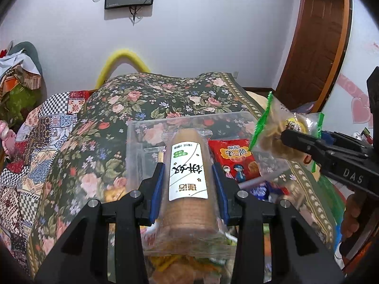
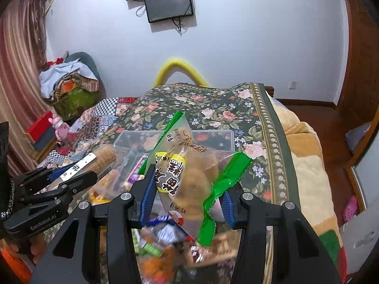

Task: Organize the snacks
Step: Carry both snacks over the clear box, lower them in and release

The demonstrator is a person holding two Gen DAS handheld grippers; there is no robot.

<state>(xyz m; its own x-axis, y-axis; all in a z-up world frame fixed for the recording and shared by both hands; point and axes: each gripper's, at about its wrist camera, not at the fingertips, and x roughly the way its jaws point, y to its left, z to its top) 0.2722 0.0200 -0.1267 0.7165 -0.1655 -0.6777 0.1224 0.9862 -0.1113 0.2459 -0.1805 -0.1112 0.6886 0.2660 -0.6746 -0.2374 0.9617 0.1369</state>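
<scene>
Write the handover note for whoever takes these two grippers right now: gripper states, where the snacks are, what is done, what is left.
Left gripper: shut on the biscuit roll, held above the clear bin.
Right gripper: shut on the green-edged cracker bag, also held up over the bin.
Done: a red snack packet appears to lie in the bin.
Left: put both held snacks in the bin, then sort the loose packets below.

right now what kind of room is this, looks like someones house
Most likely a bedroom in a home. A bed under a floral bedspread fills the middle, striped curtains hang at one side, and a wooden door stands at the other. A clear plastic bin of snacks sits on the bed.
</scene>
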